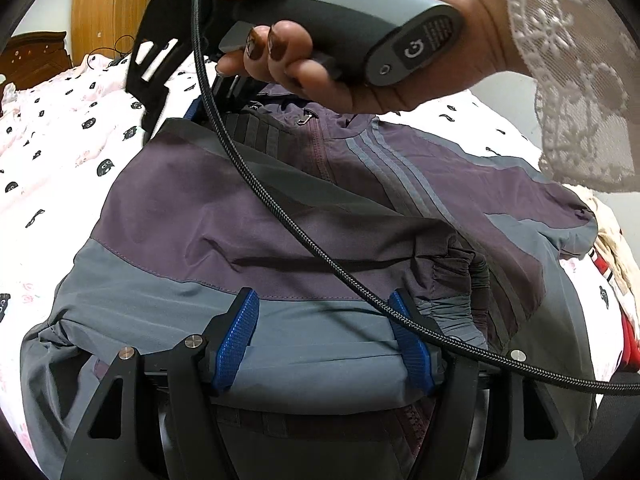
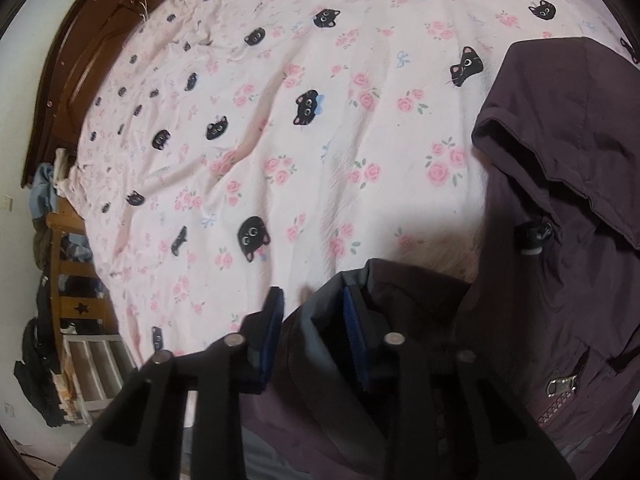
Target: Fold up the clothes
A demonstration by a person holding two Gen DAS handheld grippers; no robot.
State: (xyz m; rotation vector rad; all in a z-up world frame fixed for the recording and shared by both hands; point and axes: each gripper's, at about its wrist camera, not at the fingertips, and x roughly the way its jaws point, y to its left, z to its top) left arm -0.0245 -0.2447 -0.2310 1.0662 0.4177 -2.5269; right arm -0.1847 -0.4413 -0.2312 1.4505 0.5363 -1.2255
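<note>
A purple-and-grey jacket [image 1: 304, 208] lies on the bed [image 2: 280, 152], spread over the flowered, cat-print sheet near the bed's front edge. It looks partly folded: in the left wrist view one sleeve [image 1: 448, 256] is already laid across the body, its gathered cuff resting on the purple panel, while the hood [image 2: 568, 128] is flat and not yet tucked in. The zipper pull [image 2: 562, 386] shows the front is closed.

The left gripper [image 1: 324, 344] stands with its blue pads well apart over the grey hem band; whether the pads press the cloth cannot be told, though the fabric lies smooth between them and looks unpinched. The right gripper [image 2: 312, 336] has its jaws drawn close around a raised fold of grey-and-purple cloth at the jacket's shoulder edge. One pad lies against the fold, the other stands just beside it, so a firm pinch is not certain. A hand [image 1: 360, 36] in a lace sleeve holds that gripper's handle, and its braided cable [image 1: 288, 216] trails across the jacket.

Judging by this, the fold is about midway: the shoulder side, the hood and the final halving remain.
</note>
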